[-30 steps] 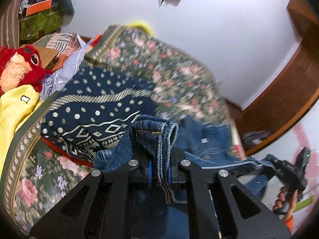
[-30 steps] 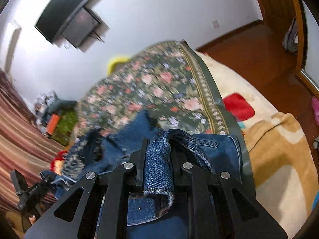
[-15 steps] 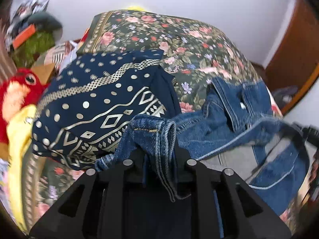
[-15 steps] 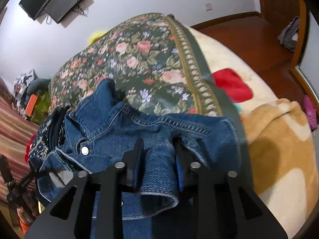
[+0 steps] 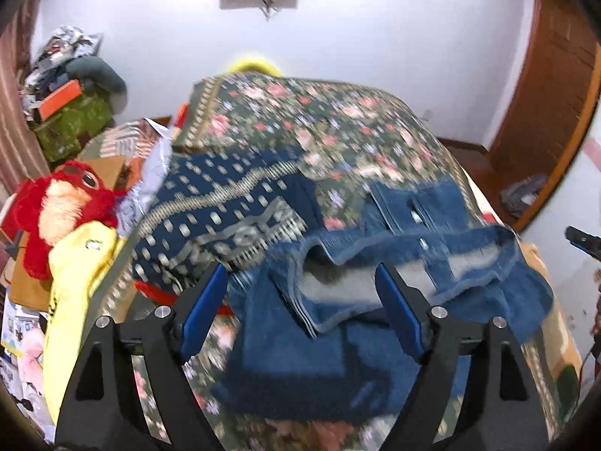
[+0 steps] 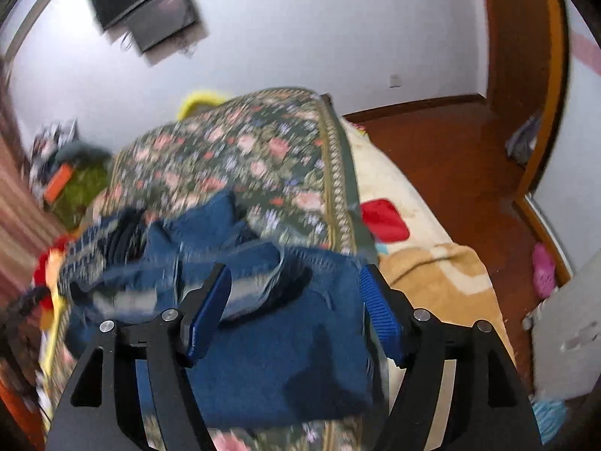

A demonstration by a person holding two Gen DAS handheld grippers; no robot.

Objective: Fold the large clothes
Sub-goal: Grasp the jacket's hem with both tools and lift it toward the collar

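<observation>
A blue denim jacket [image 5: 338, 357] lies folded over on the floral bedspread [image 5: 330, 120], its grey lining showing at the fold. My left gripper [image 5: 300, 312] is open, its blue pads either side of the jacket's near part, holding nothing. In the right wrist view the jacket [image 6: 285, 357] lies just below my right gripper [image 6: 295, 312], which is open and empty too. The bedspread [image 6: 263, 158] stretches beyond it. Both views are motion-blurred.
A folded navy patterned cloth [image 5: 233, 218] lies left of the jacket. A red plush toy [image 5: 64, 206] and a yellow garment [image 5: 79, 293] sit at the bed's left. A beige blanket [image 6: 432, 274] and wooden floor [image 6: 458, 158] are to the right.
Both grippers have opened and let go of the denim jacket. The jacket has dropped onto the bed, folded over. Both grippers have pulled back a little.
</observation>
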